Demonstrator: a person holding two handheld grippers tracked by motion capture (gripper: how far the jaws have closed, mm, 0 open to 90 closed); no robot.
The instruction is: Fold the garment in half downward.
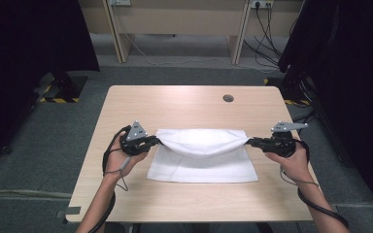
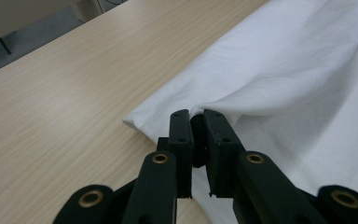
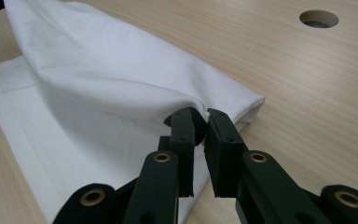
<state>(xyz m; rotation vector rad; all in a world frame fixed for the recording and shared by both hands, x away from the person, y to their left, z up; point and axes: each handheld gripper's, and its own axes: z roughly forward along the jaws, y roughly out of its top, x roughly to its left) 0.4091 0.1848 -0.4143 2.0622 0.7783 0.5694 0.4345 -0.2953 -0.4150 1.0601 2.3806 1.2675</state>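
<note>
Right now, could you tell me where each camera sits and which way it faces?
High view: above the person's side, looking forward and down on the table; forearms, both hands.
Left gripper view: on the left gripper, facing the white cloth.
Right gripper view: on the right gripper, likewise.
All share the cloth.

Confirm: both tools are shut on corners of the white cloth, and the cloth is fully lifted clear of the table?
Not quite. The left tool and right tool are each shut on a corner of the white cloth, but only its pinched part is raised. The high view shows the near part lying flat on the table.
</note>
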